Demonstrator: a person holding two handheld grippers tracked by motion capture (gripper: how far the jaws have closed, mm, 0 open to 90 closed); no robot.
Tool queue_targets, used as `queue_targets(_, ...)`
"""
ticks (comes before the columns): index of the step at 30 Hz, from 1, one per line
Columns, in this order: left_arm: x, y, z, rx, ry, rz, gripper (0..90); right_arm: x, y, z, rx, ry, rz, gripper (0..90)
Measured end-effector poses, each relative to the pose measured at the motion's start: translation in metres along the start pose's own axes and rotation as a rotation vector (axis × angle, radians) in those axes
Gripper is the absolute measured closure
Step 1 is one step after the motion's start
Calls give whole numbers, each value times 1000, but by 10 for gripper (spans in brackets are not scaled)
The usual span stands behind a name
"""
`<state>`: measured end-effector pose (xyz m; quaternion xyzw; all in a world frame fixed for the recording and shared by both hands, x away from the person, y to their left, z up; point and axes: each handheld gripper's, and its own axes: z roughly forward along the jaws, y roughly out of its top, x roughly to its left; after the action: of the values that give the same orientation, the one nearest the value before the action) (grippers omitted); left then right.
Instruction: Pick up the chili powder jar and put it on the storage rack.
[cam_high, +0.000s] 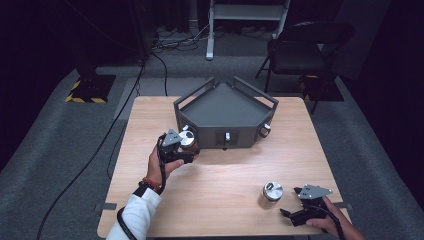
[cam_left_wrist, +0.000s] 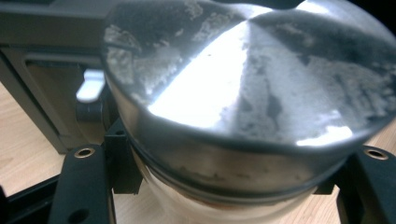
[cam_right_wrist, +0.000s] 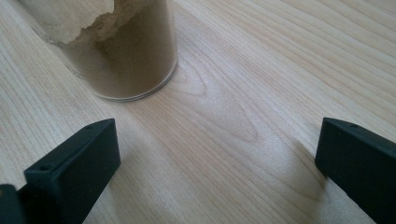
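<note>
clamping a steel-lidded jar (cam_high: 188, 140) (lid worn and shiny) just below the lid, the left gripper (cam_high: 181, 148) holds it beside the grey rack (cam_high: 225, 107). the right gripper (cam_right_wrist: 217, 154) rests with jaws apart near a second jar (cam_high: 272, 191) on the table (cam_high: 220, 175).

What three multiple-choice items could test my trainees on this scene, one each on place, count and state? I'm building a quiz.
1. Where does the free jar stand?
A. inside the grey rack
B. on the table by the right hand-held gripper
C. on the chair

2. How many metal-lidded jars show in the high view?
A. two
B. four
C. none

3. How is the left hand-held gripper?
A. open, empty
B. lying on the table
C. shut on a jar

Answers: 1 B, it stands on wood left of that gripper; 2 A, one held, one free; 3 C, the jaws flank the jar below its lid.
</note>
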<state>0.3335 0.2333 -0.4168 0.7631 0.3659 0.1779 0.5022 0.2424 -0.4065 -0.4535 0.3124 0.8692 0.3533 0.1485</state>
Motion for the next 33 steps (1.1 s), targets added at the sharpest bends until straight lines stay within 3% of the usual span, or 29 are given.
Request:
queue_targets(12, -6, 29, -6, -23, -7, 26, 314, 0, 0, 0, 0, 0, 0, 0)
queue_targets(23, -14, 63, 1, -47, -21, 38, 314, 0, -1, 0, -4, 0, 0, 0)
queue_targets(33, -19, 84, 9, -63, -24, 49, 314, 0, -1, 0, -4, 0, 0, 0)
